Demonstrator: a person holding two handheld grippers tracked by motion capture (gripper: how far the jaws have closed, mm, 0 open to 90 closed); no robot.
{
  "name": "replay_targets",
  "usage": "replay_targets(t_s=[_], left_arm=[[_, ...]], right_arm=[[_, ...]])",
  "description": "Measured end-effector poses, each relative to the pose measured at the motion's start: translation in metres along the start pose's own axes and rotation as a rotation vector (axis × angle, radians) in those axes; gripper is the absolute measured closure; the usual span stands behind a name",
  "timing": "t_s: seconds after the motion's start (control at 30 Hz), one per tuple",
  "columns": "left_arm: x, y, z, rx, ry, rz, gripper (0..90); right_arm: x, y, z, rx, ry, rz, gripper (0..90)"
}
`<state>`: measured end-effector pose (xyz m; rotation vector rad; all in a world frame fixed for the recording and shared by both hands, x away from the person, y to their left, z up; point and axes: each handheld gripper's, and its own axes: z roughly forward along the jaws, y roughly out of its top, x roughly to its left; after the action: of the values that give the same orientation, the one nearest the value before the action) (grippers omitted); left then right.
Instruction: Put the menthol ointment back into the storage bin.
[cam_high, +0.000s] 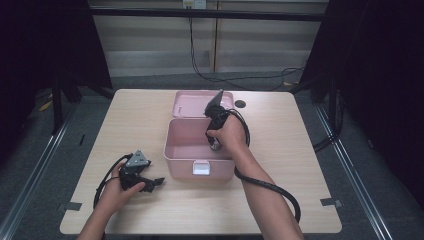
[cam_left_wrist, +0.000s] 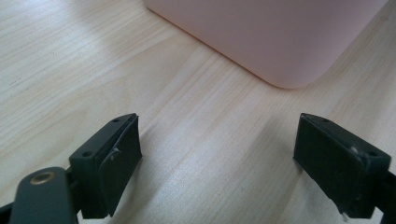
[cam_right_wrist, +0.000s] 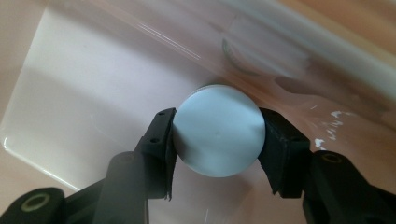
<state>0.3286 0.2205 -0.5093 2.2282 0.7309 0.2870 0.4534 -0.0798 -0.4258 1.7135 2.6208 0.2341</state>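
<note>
1. High view: a light wooden bench (cam_high: 150, 120) carries an open pink plastic box (cam_high: 197, 150) with rounded corners, its hinged pink lid (cam_high: 192, 102) laid back flat on the far side and a white latch (cam_high: 201, 167) on its near wall.
2. The right gripper (cam_high: 215, 142), held in the person's right hand (cam_high: 230, 136), points steeply down into the box, close to the box's right-hand inner wall. Its black cable (cam_high: 272, 187) loops back along the forearm toward the bench's near edge.
3. In the right gripper view the right gripper (cam_right_wrist: 215, 140) has its two black jaws closed against opposite sides of a round pale blue-white disc-shaped object (cam_right_wrist: 218, 129), one pad touching each edge. The disc sits between the jaws, directly ahead of the camera, with the glossy pink floor of the box (cam_right_wrist: 93, 93) beyond it. What the disc is cannot be told.
4. The left gripper (cam_high: 150, 182) lies low near the bench top, held in the left hand (cam_high: 117, 192), to the left of the box and just short of its near left corner, with a grey three-cornered plate (cam_high: 137, 160) on top.
5. In the left gripper view the left gripper (cam_left_wrist: 217, 158) has its jaws spread wide apart with nothing between them, only bare wood grain (cam_left_wrist: 196, 140). The rounded pink corner of the box (cam_left_wrist: 280, 42) stands ahead of the jaws, near but apart from them.
6. A small dark round mark (cam_high: 240, 104) sits on the bench beyond the right gripper, just beside the lid.
</note>
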Motion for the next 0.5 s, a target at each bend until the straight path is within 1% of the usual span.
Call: replay_targets(t_s=[0.07, 0.3, 0.5], left_arm=[[0.0000, 0.0000, 0.0000, 0.000, 0.000, 0.000, 14.2], [0.0000, 0.0000, 0.0000, 0.000, 0.000, 0.000, 14.2], [0.0000, 0.0000, 0.0000, 0.000, 0.000, 0.000, 14.2]], right_arm=[[-0.0003, -0.0005, 0.0013, 0.012, 0.002, 0.003, 50.2], [0.0001, -0.0005, 0.0026, 0.002, -0.007, -0.009, 50.2], [0.0008, 0.0000, 0.0043, 0.016, -0.008, -0.021, 50.1]])
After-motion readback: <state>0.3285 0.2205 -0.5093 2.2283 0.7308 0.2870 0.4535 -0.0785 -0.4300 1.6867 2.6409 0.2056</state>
